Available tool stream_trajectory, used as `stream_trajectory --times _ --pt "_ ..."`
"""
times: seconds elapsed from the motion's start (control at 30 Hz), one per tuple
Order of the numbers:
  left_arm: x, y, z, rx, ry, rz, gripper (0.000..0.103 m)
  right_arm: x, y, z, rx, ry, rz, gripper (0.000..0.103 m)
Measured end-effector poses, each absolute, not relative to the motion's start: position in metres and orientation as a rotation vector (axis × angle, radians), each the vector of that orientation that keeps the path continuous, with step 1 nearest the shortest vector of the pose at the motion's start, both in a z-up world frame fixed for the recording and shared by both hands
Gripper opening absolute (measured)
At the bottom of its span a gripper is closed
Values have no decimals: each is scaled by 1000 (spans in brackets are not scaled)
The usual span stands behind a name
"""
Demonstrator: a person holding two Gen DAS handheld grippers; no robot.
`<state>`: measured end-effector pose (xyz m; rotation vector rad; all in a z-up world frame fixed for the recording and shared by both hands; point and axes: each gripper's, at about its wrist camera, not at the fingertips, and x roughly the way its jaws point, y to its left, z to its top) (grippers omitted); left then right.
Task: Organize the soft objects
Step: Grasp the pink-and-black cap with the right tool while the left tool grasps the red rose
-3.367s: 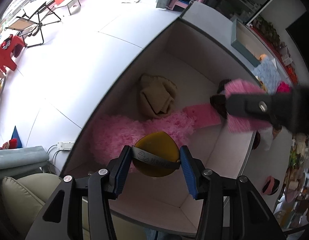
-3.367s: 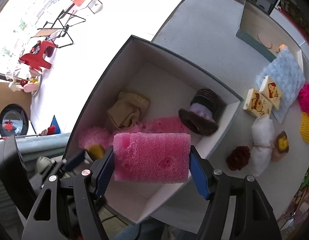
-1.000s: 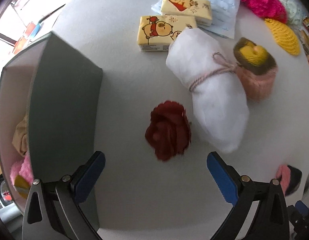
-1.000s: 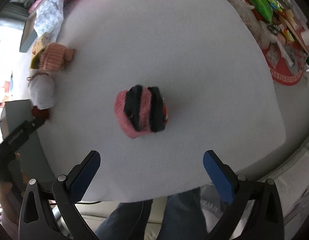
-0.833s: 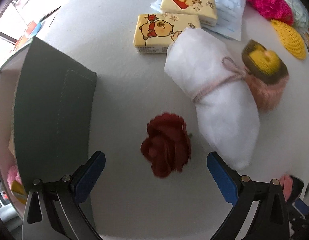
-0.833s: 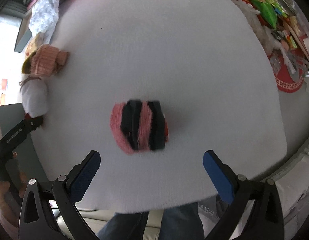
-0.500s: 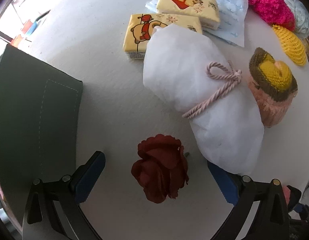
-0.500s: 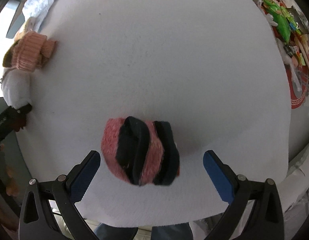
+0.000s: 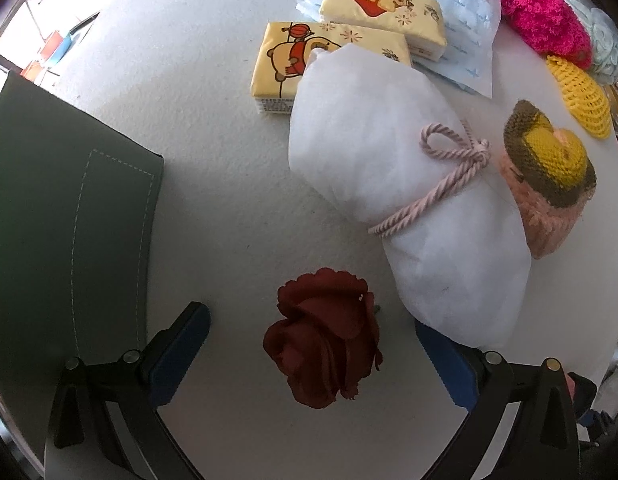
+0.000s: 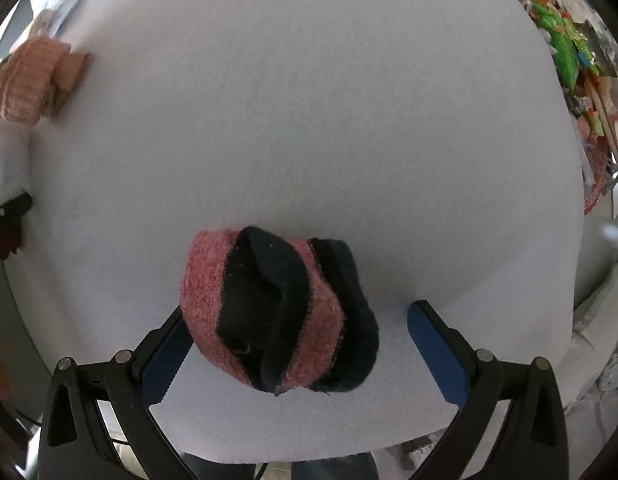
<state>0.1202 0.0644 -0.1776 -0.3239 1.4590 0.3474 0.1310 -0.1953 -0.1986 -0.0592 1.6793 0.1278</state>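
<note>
Your dark red fabric rose (image 9: 323,338) lies on the white tabletop (image 9: 213,208), centred between the spread fingers of your left gripper (image 9: 313,350), neither pad touching it. Just beside it sits the white bundle tied with pink cord (image 9: 397,200), and the dark box wall (image 9: 65,216) stands on the other side. Your right gripper (image 10: 297,344) is likewise spread wide around the pink-and-black striped knit roll (image 10: 277,316), which rests near the tabletop's front edge; its left pad looks very close to the roll, contact unclear.
</note>
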Motion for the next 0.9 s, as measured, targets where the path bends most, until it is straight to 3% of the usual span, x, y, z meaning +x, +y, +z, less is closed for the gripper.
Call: stream_trajectory --times 0.17,0.27,0.3,0.43,0.47,0.57,0.9 --pt "121 62 -175 -328 1469 357 102 131 -191 -200 -88 1694 148 103" --pt "122 53 -164 -298 1449 319 80 133 -186 -200 -77 1710 154 102" --pt "122 48 -160 -274 1441 296 67 133 -188 -197 -61 1699 149 100" --pt "122 42 -154 -261 1443 260 37 125 -188 -184 -69 1651 193 65" --pt "121 43 -153 -286 1447 248 37 123 -185 -181 -59 1647 215 51" --pt "113 44 -150 -321 1457 223 37 121 -188 -177 -32 1647 214 39" --pt "55 6 -126 -251 1494 57 37 77 -183 -162 -10 1668 246 39"
